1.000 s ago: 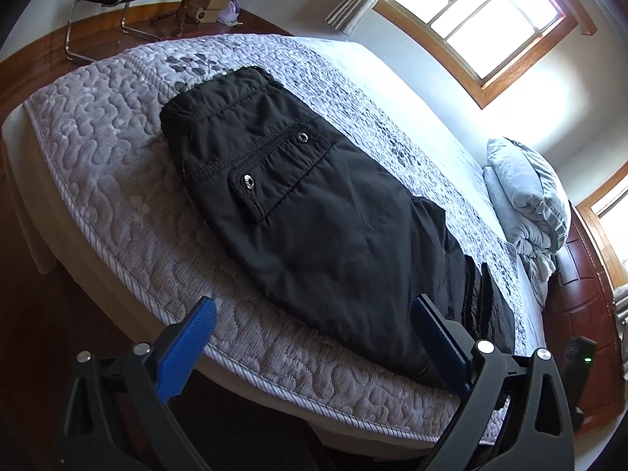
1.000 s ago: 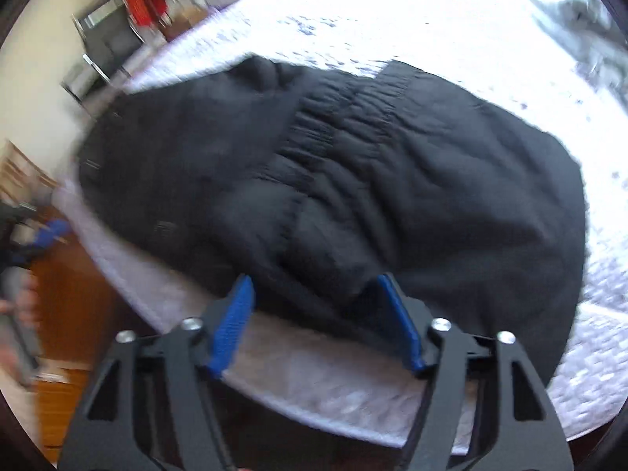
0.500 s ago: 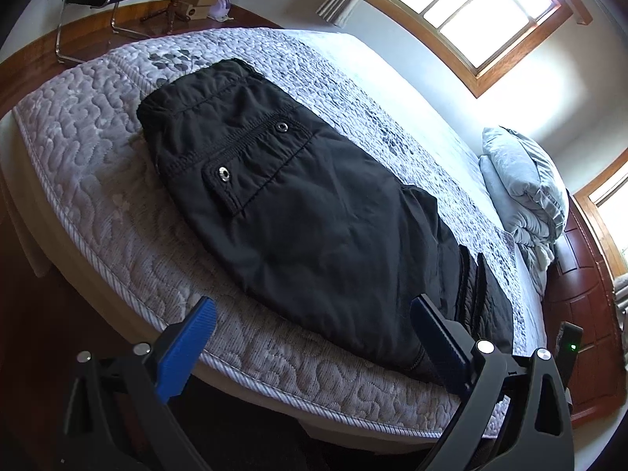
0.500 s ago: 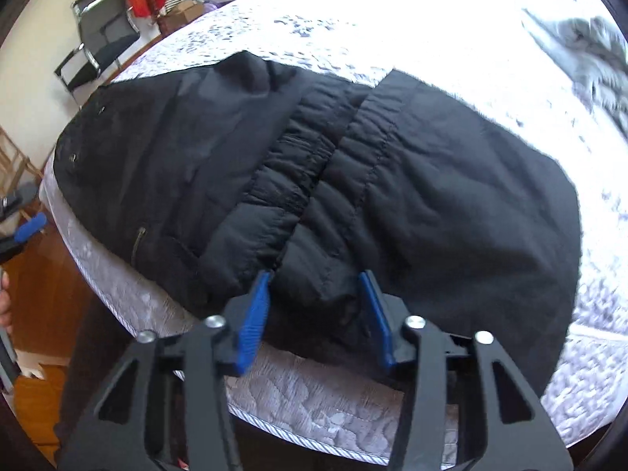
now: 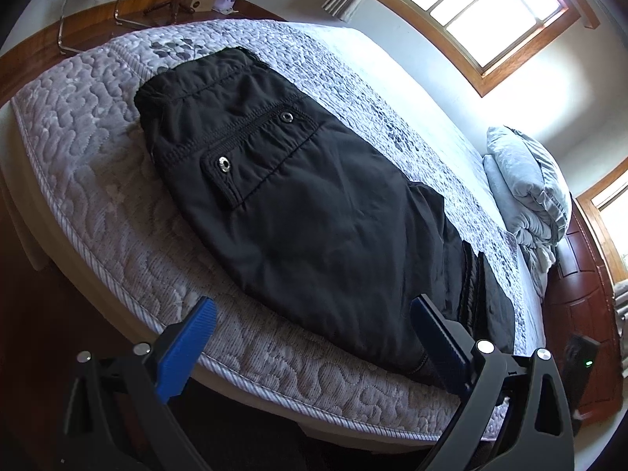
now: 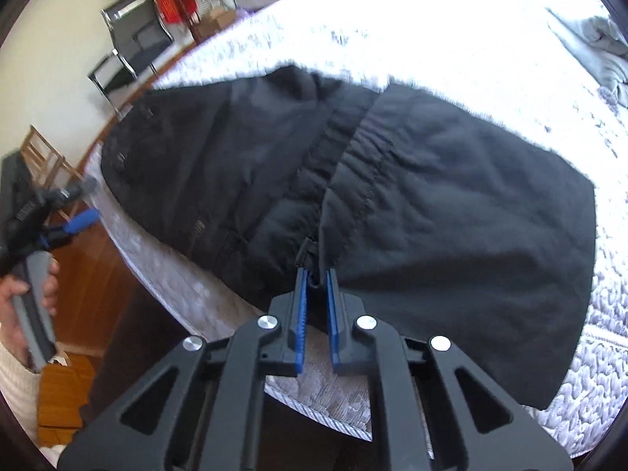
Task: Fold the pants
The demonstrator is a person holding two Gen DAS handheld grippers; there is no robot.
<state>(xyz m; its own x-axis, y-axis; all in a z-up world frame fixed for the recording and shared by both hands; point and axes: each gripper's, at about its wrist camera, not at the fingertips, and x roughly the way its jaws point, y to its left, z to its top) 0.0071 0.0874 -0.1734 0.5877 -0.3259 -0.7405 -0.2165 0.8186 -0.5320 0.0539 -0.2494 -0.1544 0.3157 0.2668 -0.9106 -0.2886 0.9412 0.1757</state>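
The right gripper had pinched the near edge of the pants, which lay on the bed; so thin a bite might slip when lifted. Farther left along that edge, the left gripper stood spread, holding nothing.

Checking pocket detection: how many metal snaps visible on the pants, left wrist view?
2. One snap on the pocket flap's near corner, one snap at its far end, on the black pants. Others may be hidden.

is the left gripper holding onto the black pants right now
No, the left gripper has its blue pads spread wide at the mattress edge, and neither pad pinches the black pants.
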